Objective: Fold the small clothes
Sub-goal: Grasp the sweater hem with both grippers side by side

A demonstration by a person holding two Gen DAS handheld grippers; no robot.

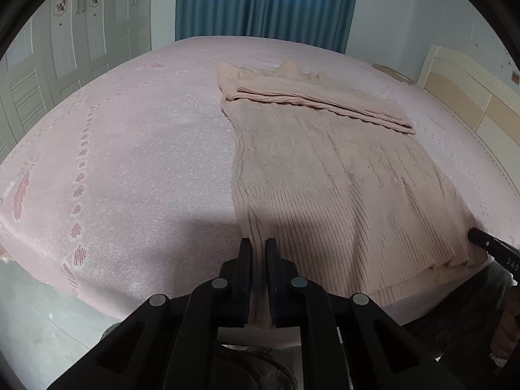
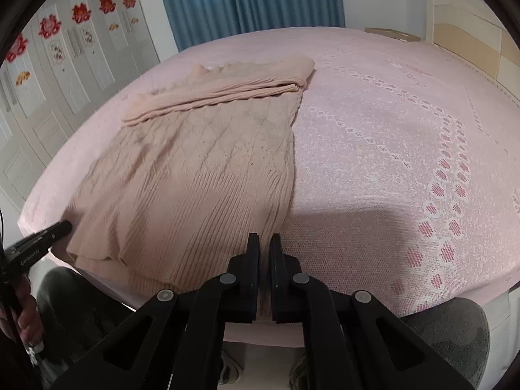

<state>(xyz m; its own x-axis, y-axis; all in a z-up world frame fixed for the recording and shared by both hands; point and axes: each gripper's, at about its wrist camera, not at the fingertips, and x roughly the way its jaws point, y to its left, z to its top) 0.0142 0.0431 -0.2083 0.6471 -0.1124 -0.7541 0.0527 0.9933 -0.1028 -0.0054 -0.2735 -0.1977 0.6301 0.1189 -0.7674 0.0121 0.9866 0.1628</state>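
Knitted and pale pink-beige, the sweater (image 1: 341, 169) lay flat on the pink bedspread (image 1: 130, 149), its ribbed hem at the near edge of the bed and its sleeves folded across the chest toward twelve o'clock. In the left wrist view the left gripper (image 1: 258, 243) sat at six o'clock with its fingers clenched on the hem's left corner, a strip of ribbed knit pinched between them. In the right wrist view the right gripper (image 2: 265, 239) was likewise at six o'clock, its fingers closed on the hem's right corner, where the side seam met the ribbing. Each gripper showed in the other's view as a dark tip at the hem's far corner, at about four o'clock for the left camera and eight for the right. The garment looked soft, light and limp, with a loose stretchy knit; it would likely sag in the middle once lifted and drape rather than hold any crease. The ribbed band seemed the thicker, firmer part, so the two hem corners looked a sound place to hold. Judging by the loose knit, a pull outward could stretch it, and the folded sleeves (image 2: 221, 87) might slide if the hem were carried over too fast.
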